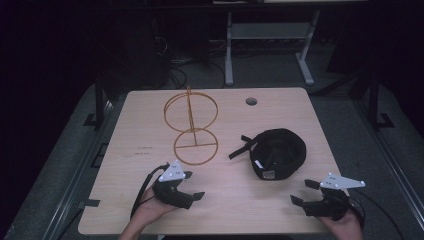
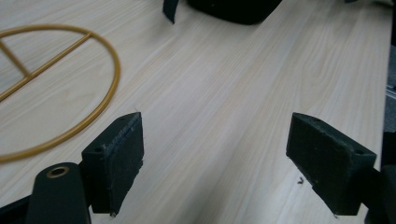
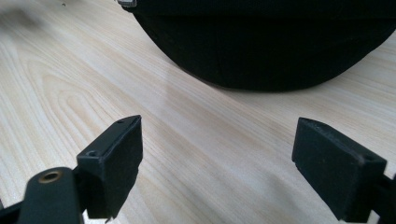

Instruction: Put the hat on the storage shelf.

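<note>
A gold wire stand with two rings on a post rises from the middle of the wooden table; its round base ring lies at the left of the left gripper view. A black cap lies upside down to the right of it, strap trailing left. My left gripper rests near the front edge, just below the stand's base, jaws wide apart over bare wood. My right gripper sits at the front right, below the cap, open with nothing between its fingers.
A round cable hole sits in the table's far right part. Beyond the far edge stand a desk frame's legs and cables on a dark floor. Bare wood lies between the two grippers.
</note>
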{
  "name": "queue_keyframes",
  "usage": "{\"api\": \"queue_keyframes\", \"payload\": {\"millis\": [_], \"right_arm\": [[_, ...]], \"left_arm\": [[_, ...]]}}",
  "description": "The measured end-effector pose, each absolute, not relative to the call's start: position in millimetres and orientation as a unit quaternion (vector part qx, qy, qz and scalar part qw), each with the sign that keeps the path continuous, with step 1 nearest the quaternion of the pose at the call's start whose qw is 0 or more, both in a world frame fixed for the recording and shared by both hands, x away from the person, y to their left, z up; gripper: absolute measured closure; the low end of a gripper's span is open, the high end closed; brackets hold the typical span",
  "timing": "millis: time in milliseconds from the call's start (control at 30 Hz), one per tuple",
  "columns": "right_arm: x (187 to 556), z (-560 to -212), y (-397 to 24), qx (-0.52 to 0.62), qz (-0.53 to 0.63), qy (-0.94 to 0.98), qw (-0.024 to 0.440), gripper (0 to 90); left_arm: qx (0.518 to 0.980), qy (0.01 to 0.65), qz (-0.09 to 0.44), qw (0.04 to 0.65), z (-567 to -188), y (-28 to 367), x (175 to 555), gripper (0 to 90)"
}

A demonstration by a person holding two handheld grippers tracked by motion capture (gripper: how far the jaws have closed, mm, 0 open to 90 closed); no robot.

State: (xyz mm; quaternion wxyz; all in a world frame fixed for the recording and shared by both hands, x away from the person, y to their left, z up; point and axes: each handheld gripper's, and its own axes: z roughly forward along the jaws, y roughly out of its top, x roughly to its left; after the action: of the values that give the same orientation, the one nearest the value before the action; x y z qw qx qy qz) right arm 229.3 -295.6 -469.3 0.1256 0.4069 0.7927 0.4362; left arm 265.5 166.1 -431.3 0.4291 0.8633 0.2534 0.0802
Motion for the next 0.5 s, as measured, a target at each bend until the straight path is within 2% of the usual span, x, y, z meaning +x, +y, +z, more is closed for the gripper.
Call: {"api": "queue_keyframes", "payload": {"millis": [500], "right_arm": [[230,-469,-297,0.409,0.441,0.789,0.125,16.0]], "left_arm": [[0.876,0.213,0.067,0.428,-408,130,271,18.9]]}}
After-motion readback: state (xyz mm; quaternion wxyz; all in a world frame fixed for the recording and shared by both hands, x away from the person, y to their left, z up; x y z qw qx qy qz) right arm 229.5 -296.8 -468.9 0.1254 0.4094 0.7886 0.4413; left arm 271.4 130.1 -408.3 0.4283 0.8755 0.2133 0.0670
